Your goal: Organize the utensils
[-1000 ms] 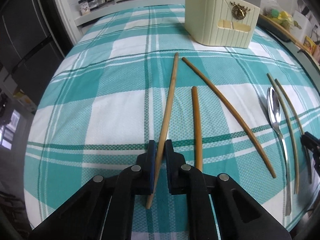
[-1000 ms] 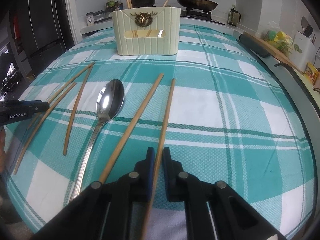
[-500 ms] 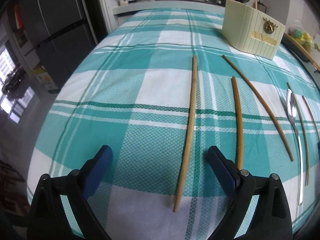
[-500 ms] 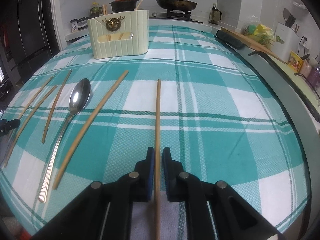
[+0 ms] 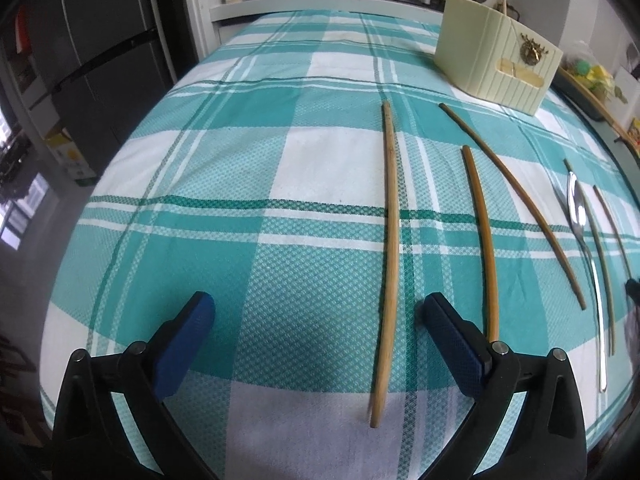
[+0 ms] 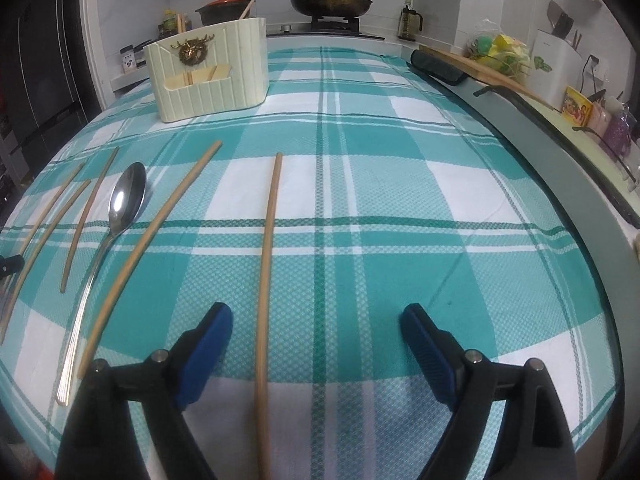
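My right view cuts off the near end of the long light bamboo chopstick (image 6: pixel 267 280); my left view blurs the black object (image 5: pixel 632 320) at its right edge.

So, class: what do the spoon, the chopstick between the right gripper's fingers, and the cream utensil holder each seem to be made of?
Spoon: polished metal, probably steel, since its bowl mirrors the light.
Chopstick: likely bamboo or wood, tan and matte.
Utensil holder: cream with moulded ribs, probably plastic, though ceramic is possible; brass-coloured deer emblem on the front.
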Available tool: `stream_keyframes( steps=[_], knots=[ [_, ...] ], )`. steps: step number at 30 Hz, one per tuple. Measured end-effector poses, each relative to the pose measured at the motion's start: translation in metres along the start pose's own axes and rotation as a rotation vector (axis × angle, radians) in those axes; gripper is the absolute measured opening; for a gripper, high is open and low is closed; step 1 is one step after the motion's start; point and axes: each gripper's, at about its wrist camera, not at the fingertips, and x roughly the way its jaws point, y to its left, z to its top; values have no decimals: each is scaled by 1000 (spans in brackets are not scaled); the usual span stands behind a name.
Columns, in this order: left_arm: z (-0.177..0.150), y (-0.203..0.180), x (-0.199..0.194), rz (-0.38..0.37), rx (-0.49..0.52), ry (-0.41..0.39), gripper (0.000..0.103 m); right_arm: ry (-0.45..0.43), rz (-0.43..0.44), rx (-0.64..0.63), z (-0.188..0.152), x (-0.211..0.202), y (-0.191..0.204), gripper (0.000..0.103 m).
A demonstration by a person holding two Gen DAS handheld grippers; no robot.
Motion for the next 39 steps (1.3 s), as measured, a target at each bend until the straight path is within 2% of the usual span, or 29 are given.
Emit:
stream_keyframes(
  steps=[3, 6, 10, 17, 23, 32, 39],
  knots=[
    [1, 0, 0, -1, 6, 2, 103, -1, -16, 36, -2, 0, -1, 94],
    [2, 1, 1, 0, 4, -15, 103, 45, -36, 52, 2, 2, -1, 94],
    [8, -1, 5, -3, 12, -20, 103, 49, 36, 7, 1, 4, -5, 103],
    [25, -2, 15, -13, 18, 11, 103, 95, 28, -18, 7, 8, -1, 103],
    [50, -8, 31, -60, 90, 64, 103, 85, 36, -35, 21, 19, 2, 103],
    [91, -15, 58, -83, 132, 33, 103, 98, 92, -109, 59, 49, 13, 103],
    [100, -17, 65, -91, 144, 36, 103, 106, 131, -168, 81, 66, 22, 103]
  ],
)
